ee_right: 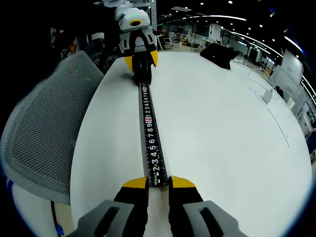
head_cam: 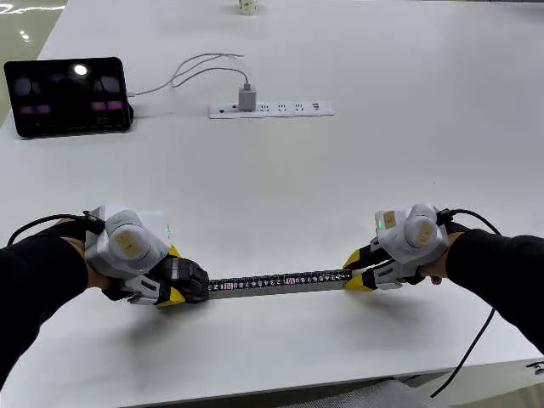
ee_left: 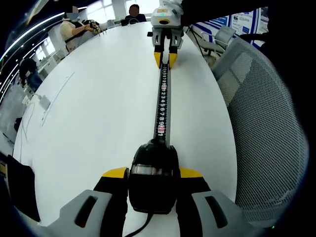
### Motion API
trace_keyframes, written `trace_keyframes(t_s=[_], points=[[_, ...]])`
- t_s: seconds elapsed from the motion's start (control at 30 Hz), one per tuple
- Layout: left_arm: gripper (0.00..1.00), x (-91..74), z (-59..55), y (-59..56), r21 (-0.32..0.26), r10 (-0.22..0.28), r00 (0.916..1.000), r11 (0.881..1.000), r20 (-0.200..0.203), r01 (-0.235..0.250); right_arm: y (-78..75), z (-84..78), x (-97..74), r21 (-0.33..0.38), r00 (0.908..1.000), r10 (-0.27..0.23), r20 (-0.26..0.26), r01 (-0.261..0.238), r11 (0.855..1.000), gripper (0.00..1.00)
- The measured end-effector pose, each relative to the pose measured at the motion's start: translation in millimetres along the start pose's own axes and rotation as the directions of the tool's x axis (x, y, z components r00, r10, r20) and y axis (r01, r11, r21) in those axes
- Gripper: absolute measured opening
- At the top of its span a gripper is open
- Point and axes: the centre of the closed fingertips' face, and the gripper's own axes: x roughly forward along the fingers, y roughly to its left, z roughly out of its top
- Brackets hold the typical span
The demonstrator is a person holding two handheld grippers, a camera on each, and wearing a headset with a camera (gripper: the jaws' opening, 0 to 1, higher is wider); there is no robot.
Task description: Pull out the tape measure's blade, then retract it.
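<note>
My left tongs (ee_left: 153, 174) clamp the tape measure (head_cam: 190, 278); my right tongs (ee_right: 158, 181) pinch its blade (head_cam: 276, 281) tip, stretched nine-to-three along the near edge of the counter (head_cam: 357, 187), open surface toward twelve o'clock.

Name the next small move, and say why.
Probably ease the right gripper toward the case, letting the blade retract. The blade is already drawn out between the grippers, with its tip pinched by the right one and the left gripper clamping the case.

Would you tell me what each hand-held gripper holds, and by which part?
The left hand-held gripper clamps the tape measure's case by its sides; the right hand-held gripper pinches the blade at its tip.
</note>
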Motion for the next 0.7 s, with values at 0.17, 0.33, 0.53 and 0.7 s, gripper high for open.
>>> trace_keyframes(t_s=[0.17, 0.33, 0.53, 0.7], points=[[0.32, 1.1, 0.1, 0.8, -0.024, 0.011, 0.9999, 1.000, -0.008, -0.012, -0.6, 0.3, 0.6, -0.005, 0.9998, -0.001, -0.019, 0.001, 1.000, 0.12], [0.32, 0.9, -0.4, 0.7, -0.029, 0.012, 0.9998, 1.000, -0.014, -0.013, -0.4, 0.5, 1.1, -0.007, 0.9994, -0.003, -0.034, 0.003, 1.000, 0.12], [0.33, 1.1, -0.6, 1.8, -0.036, 0.019, 0.9994, 0.999, -0.030, -0.021, -0.2, 0.2, 0.9, -0.020, 0.9990, -0.011, -0.044, 0.010, 1.000, 0.12], [0.33, 0.6, -0.7, 1.5, -0.036, 0.019, 0.9993, 0.999, -0.033, -0.021, -0.5, 0.2, 0.9, -0.014, 0.9985, -0.014, -0.053, 0.013, 1.000, 0.13]])
